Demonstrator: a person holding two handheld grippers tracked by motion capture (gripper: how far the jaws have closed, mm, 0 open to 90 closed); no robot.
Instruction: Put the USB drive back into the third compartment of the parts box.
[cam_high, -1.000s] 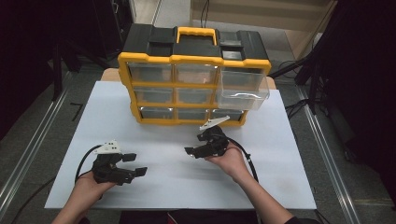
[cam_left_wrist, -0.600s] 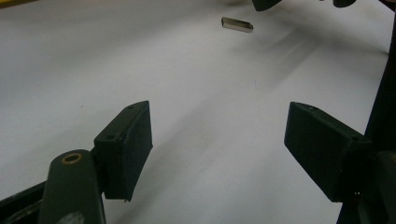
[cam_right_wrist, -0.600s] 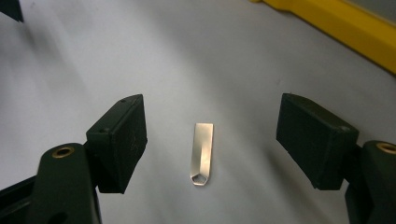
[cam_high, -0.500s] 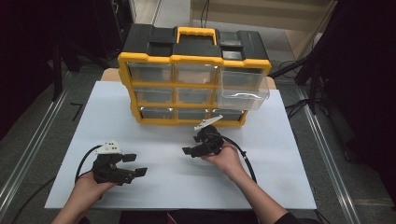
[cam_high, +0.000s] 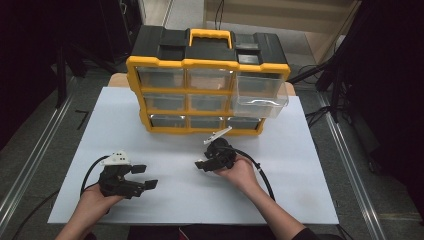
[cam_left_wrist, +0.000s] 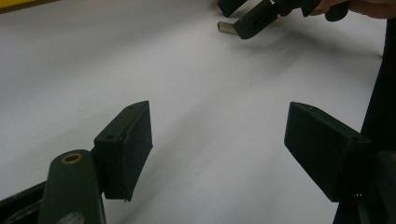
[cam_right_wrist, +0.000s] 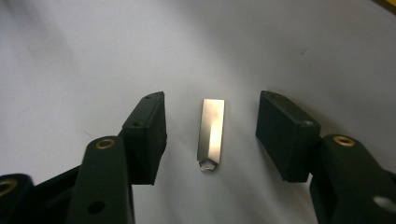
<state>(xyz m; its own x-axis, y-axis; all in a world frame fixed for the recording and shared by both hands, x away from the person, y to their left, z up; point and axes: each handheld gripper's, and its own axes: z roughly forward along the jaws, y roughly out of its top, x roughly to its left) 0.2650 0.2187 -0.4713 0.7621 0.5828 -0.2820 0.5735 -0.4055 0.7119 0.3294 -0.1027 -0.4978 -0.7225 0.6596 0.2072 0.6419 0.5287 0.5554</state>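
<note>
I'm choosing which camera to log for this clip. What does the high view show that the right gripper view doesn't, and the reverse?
High view alone: the yellow and black drawer organizer with its upper right clear drawer pulled out, the left gripper open in the person's left hand, and both forearms.

Right gripper view alone: a small flat silver metal piece lying on the sheet between the open jaws, touching neither.

Both: the white sheet and the right gripper, open and low over it.
</note>
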